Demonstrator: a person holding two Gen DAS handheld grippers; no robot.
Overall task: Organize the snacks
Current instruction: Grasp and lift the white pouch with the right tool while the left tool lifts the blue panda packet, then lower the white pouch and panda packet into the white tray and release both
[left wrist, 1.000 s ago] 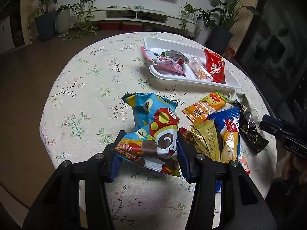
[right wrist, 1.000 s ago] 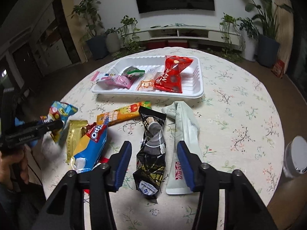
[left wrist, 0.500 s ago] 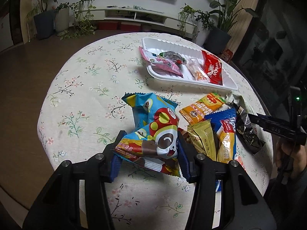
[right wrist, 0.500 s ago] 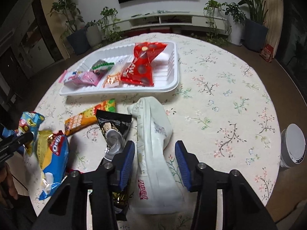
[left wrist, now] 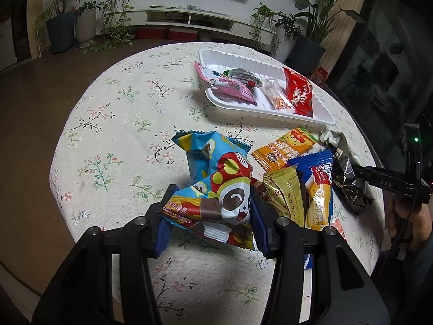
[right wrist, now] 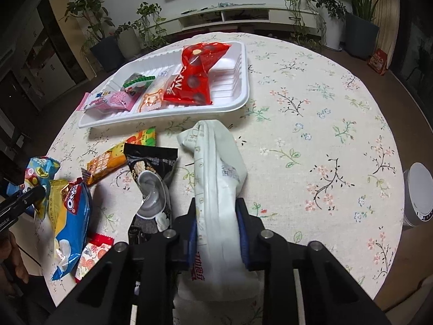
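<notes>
My left gripper [left wrist: 211,208] is shut on a blue panda snack bag [left wrist: 224,178], held just above the flowered tablecloth [left wrist: 121,124]. My right gripper [right wrist: 217,211] has its jaws closing on a long white packet [right wrist: 213,157], and the blue pads press its sides. The packet's far end rests on the cloth. A white tray [right wrist: 232,81] at the back holds a red packet [right wrist: 194,75], a pink one [right wrist: 113,100] and two small ones. Loose orange [left wrist: 284,149], gold [left wrist: 286,197], blue [left wrist: 316,187] and black [right wrist: 151,184] packets lie between the grippers.
The round table's edge [right wrist: 400,124] curves close on the right, with a white round object [right wrist: 419,197] beyond it. Potted plants [left wrist: 62,27] and a low TV shelf [left wrist: 194,19] stand behind. A person's hand [left wrist: 408,222] holds the right gripper.
My right gripper slid from over the black packet to the white packet and closed on it. The left gripper kept still with the panda bag.
</notes>
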